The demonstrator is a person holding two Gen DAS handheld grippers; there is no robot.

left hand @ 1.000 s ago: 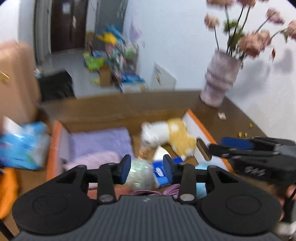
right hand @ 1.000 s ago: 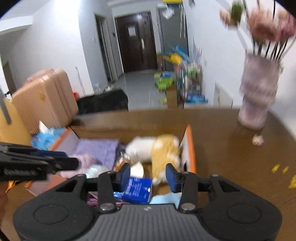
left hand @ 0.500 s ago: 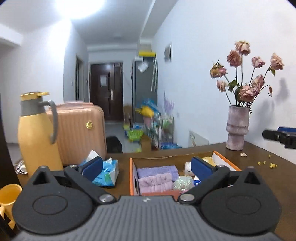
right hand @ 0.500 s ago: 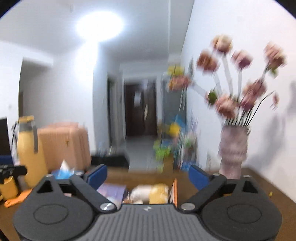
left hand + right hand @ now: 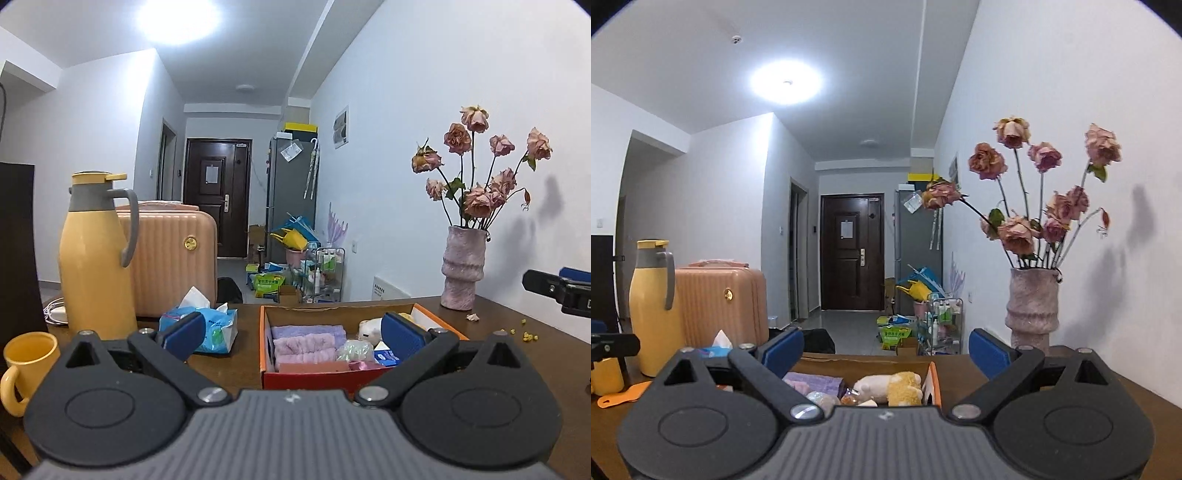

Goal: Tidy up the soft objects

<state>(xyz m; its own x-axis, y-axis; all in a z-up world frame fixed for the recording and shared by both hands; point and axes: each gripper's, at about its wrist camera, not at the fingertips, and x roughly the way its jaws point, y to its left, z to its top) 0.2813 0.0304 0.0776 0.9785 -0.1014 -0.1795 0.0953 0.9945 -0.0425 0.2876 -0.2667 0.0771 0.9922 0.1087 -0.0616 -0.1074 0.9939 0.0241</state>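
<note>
Both your grippers hang level above the near edge of the surface [image 5: 240, 373], looking down the hallway. Your left gripper [image 5: 291, 332] has its jaws spread wide with nothing between them, and your right gripper [image 5: 886, 350] matches it, wide apart and holding nothing. Ahead of you sits the orange box [image 5: 263, 339], and it looks well stocked: folded purple and pink towels [image 5: 306, 341] on its left side, a glittery ball [image 5: 356, 349] in the middle, blue packets [image 5: 384, 357] beside it, and the white-and-yellow plush toy [image 5: 890, 386] lying toward the far right. From here the sorting looks close to finished. What may be left is the blue tissue pack [image 5: 212, 328], outside the box on its left, near the yellow thermos [image 5: 96, 258].
</note>
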